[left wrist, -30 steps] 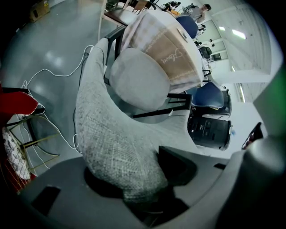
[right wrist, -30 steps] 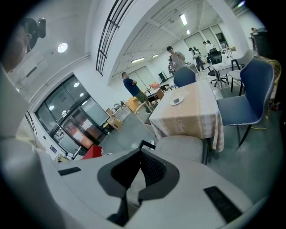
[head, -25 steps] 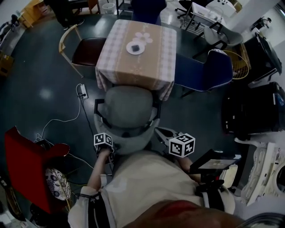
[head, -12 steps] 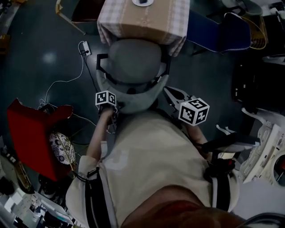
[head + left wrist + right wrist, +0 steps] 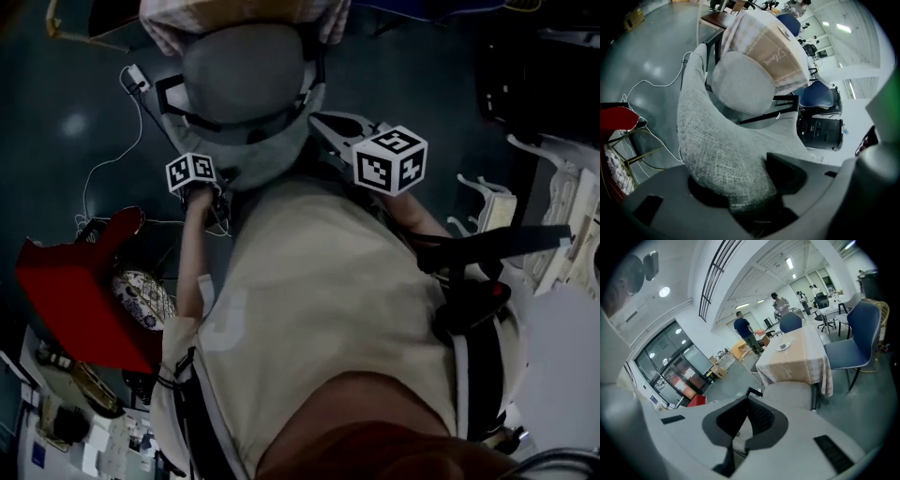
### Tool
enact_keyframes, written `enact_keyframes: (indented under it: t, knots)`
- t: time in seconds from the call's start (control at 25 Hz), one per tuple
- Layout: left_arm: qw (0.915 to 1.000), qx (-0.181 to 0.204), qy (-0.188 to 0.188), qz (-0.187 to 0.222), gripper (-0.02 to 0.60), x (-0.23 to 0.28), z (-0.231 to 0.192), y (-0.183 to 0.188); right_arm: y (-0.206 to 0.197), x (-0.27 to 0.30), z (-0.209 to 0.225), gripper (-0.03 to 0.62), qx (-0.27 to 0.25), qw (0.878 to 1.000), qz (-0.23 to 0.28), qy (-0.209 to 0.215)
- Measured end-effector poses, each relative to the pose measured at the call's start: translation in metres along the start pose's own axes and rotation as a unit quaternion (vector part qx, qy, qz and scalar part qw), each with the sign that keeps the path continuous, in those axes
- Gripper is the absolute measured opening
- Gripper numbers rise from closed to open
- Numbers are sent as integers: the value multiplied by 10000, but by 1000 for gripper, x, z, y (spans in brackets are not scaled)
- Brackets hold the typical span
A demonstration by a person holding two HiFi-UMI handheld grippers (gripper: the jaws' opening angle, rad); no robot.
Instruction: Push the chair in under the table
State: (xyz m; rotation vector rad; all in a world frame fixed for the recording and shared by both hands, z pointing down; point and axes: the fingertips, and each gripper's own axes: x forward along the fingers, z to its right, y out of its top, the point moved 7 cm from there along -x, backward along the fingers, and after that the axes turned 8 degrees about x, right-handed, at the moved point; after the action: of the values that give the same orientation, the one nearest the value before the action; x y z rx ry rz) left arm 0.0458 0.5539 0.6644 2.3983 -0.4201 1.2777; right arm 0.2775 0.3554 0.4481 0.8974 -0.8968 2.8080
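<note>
The grey fabric chair (image 5: 246, 80) stands in front of me, its seat (image 5: 743, 84) reaching the hanging edge of the cloth-covered table (image 5: 776, 47). My left gripper (image 5: 738, 190) is shut on the left end of the curved backrest (image 5: 712, 140); the fabric fills the gap between its jaws. In the head view this left gripper (image 5: 208, 187) sits at the backrest's left end. The right gripper (image 5: 323, 122) is at the backrest's right end, whether touching I cannot tell. In its own view the right gripper (image 5: 743, 420) has its jaws together, nothing between them, with seat (image 5: 787, 394) and table (image 5: 797, 359) beyond.
A red chair (image 5: 75, 291) with a patterned cushion (image 5: 141, 295) stands to my left. A white cable (image 5: 108, 164) and a power strip (image 5: 138, 78) lie on the floor beside the grey chair. A blue chair (image 5: 855, 333) stands right of the table. People (image 5: 743, 329) stand far behind.
The head view has tipped down, so chair and table now sit at the top edge. Both grippers keep their places on the backrest; the left grip is unchanged.
</note>
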Motion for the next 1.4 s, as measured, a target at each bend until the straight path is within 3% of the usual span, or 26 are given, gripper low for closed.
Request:
enact_keyframes:
  t: [0.16,0.64,0.84,1.4]
  knots:
    - [9995,-236,43,210,244,-4,5,-3,7,2,0,11,-124,9995,-128,272]
    - [9998,-43,199,69,244,7,33,-4,-3,-52,26,11,276,9994,150,111]
    - [9998,-24,166,81,244,0,17,4,-1,-24,24,11,469,9988,99,84]
    - [9998,155,97,115,245,2,16,12,1,2,7,11,296,9994,-146,127]
